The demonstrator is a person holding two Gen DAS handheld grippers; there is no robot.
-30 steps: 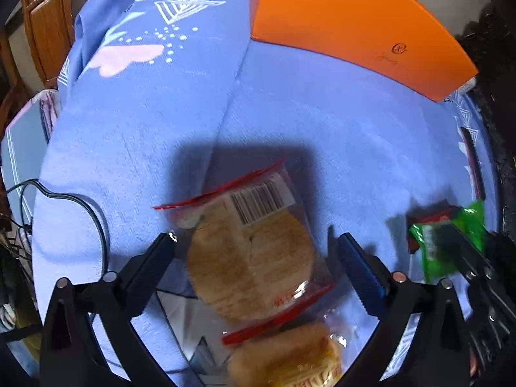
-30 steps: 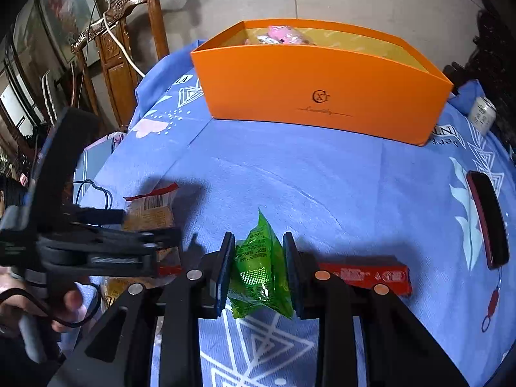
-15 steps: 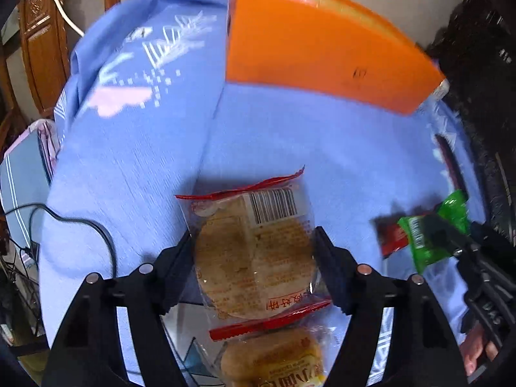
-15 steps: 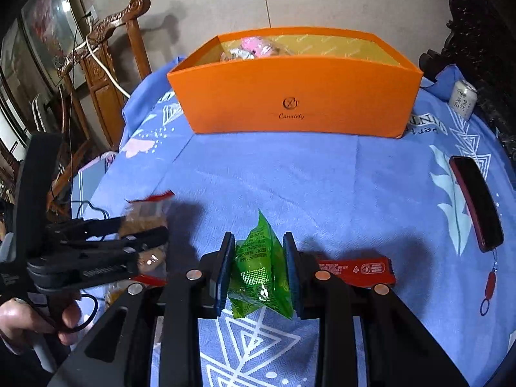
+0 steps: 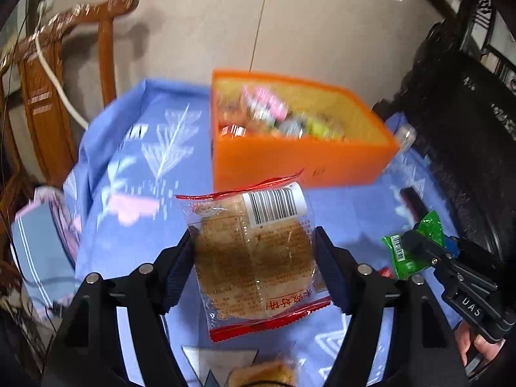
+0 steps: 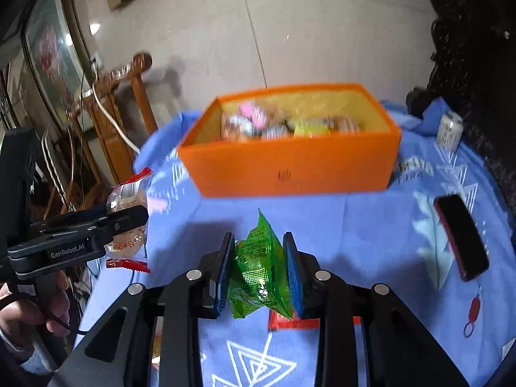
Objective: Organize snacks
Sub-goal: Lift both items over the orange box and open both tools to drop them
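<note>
Snacks: clear-wrapped round cake (image 5: 254,258), red seams, barcode up, is clamped between the left gripper (image 5: 254,269) pads, clear of the blue tablecloth (image 5: 135,174). Left jaws have just been closing onto it. Right gripper (image 6: 259,272), jaws narrow, pinches a green packet (image 6: 261,274). Orange box (image 6: 290,167) with mixed snacks sits at the table's far edge. Black phone (image 6: 459,237) lies near the right edge.

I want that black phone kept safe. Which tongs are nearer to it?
Right. The right tongs, shut on the green packet, hang just left of the black phone. The left tongs, holding the cake packet, are across the table.
</note>
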